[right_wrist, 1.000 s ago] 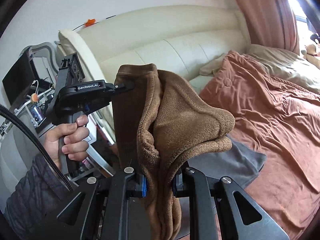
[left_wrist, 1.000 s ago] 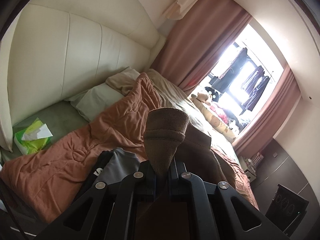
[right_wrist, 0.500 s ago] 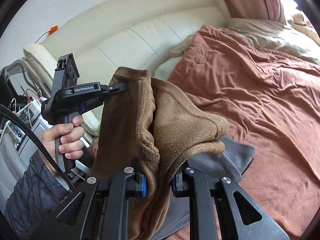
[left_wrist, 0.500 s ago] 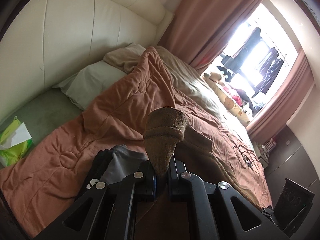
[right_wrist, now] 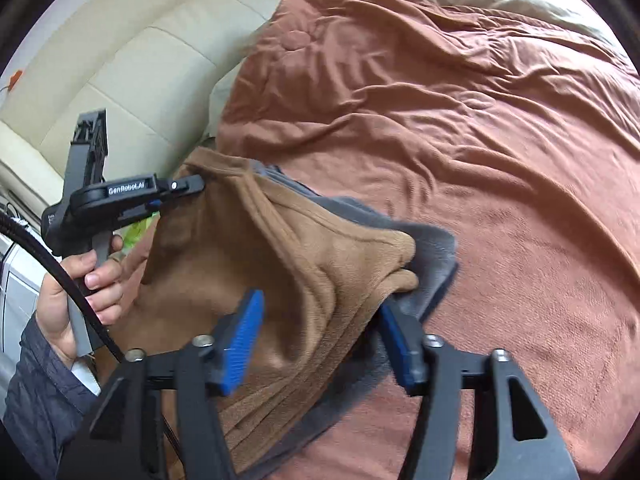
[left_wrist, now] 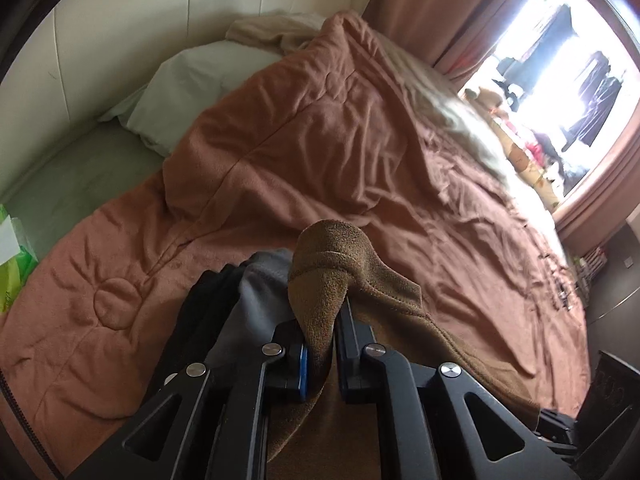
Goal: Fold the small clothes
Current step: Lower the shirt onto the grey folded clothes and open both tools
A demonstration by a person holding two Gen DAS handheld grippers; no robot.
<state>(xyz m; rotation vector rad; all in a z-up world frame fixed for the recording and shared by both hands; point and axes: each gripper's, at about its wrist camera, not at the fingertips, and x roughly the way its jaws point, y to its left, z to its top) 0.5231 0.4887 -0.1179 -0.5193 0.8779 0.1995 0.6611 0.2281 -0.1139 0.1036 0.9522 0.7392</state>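
The left tongs (left_wrist: 320,344) are clamped on a bunched corner of the brown fleece garment (right_wrist: 288,264); the fabric fills the narrow gap between their pads, and the jaws have just been easing slightly apart, yet the cloth is pinched there. In the right wrist view the same left tongs (right_wrist: 188,186) grip the garment's far hem, held by a hand (right_wrist: 76,280) in a dark quilted sleeve (right_wrist: 36,392). The right tongs (right_wrist: 320,340) have just been opening: their blue ribbed pads (right_wrist: 244,340) stand wide apart, the brown garment draped between them with neither pad pressing on it. The garment sags from the left grip down onto a grey folded cloth (right_wrist: 432,256), which lies on the rust-coloured quilted bedspread (right_wrist: 460,120) near the bed's near edge, toward the headboard end. Beside the grey cloth, a black fabric item (left_wrist: 200,312) lies on the bedspread. A cream padded headboard (left_wrist: 120,32) runs along the head of the bed, with a pale pillow (left_wrist: 188,84) against it and a green tissue pack (left_wrist: 12,260) at the near corner.
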